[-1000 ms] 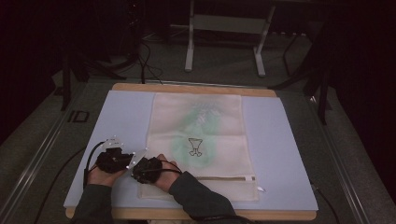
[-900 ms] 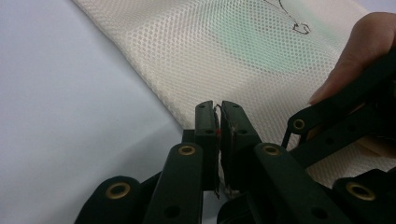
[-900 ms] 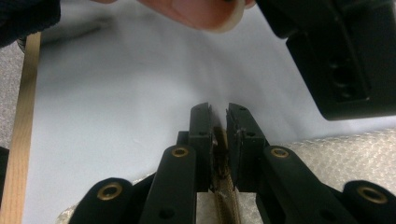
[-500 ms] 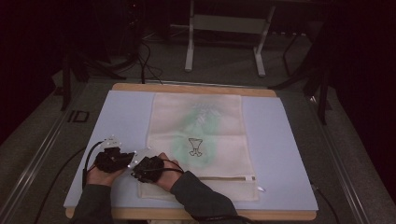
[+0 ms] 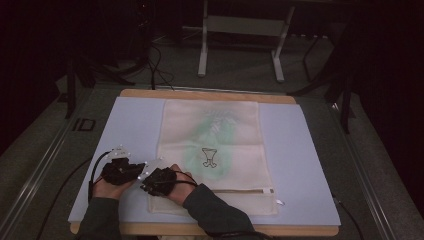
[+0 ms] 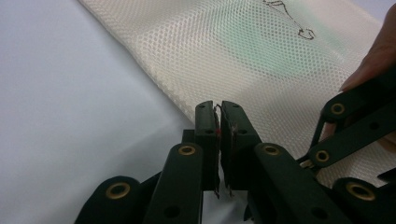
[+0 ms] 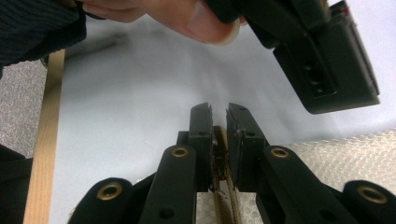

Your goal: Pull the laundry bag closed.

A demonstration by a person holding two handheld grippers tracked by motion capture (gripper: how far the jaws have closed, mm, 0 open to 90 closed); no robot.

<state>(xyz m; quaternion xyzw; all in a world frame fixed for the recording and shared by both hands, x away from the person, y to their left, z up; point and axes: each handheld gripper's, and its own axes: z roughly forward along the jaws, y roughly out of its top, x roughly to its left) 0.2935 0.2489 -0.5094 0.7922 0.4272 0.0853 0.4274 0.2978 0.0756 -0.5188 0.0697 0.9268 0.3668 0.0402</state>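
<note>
A cream mesh bag (image 5: pixel 220 145) lies flat on a pale blue mat (image 5: pixel 300 150), with a small black drawing (image 5: pixel 210 157) and a green tint in its middle and a zipper (image 5: pixel 240 190) across its near end. Both grippers sit at the bag's near left corner. My left gripper (image 5: pixel 141 173) (image 6: pixel 218 140) has its jaws pressed together at the mesh bag's (image 6: pixel 243 51) left edge, with a thin layer between the pads. My right gripper (image 5: pixel 146 186) (image 7: pixel 218 140) is shut on a tan strip of the bag's corner (image 7: pixel 219 186); mesh (image 7: pixel 345 149) lies beside it.
The mat covers a wooden table (image 5: pixel 200 94) whose edge (image 7: pixel 44 140) runs close to the right gripper. The left hand's thumb (image 7: pixel 201 18) and gripper body (image 7: pixel 322 56) hang just beyond the right jaws. Metal stand legs (image 5: pixel 240 45) rise behind the table.
</note>
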